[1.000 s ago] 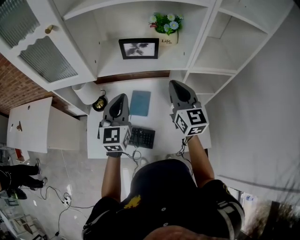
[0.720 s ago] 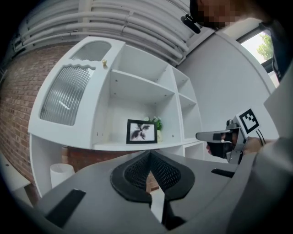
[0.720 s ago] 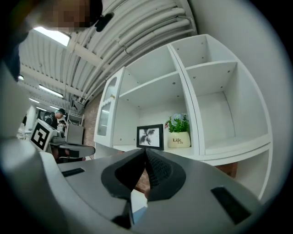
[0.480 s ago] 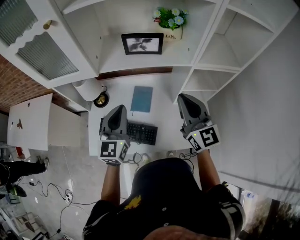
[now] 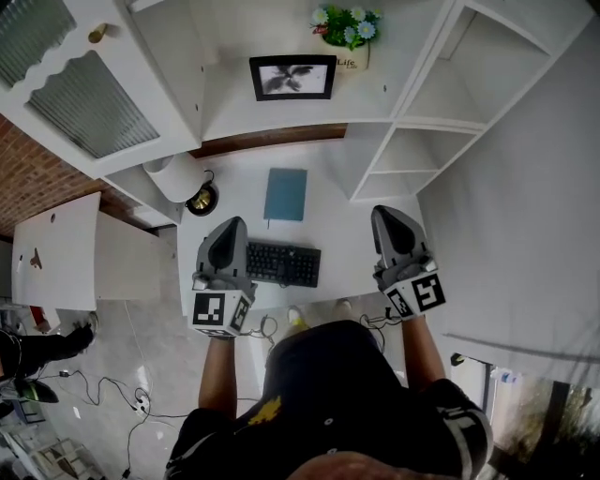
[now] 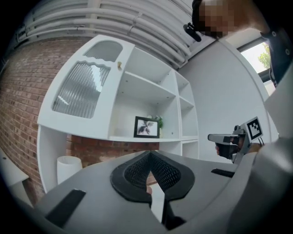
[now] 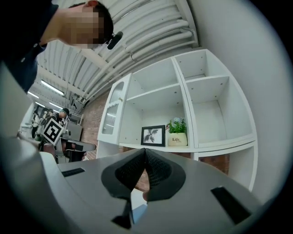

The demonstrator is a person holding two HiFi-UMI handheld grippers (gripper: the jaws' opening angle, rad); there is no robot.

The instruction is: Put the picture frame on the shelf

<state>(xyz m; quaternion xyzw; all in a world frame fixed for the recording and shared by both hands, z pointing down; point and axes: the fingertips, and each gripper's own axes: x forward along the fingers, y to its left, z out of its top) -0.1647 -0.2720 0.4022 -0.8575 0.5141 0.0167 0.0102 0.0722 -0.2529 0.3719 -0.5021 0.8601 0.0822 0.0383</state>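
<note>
The picture frame is stood on the shelf, with the potted plant just beside it on the right. The cabinet door is seen left of the shelf, and open compartments to its right. Below, on the desk, the notebook is laid behind the keyboard. A cylinder is placed at the desk's left edge.

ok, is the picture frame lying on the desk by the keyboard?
No, the picture frame stands on the shelf above the desk, right beside the flower pot.
</note>
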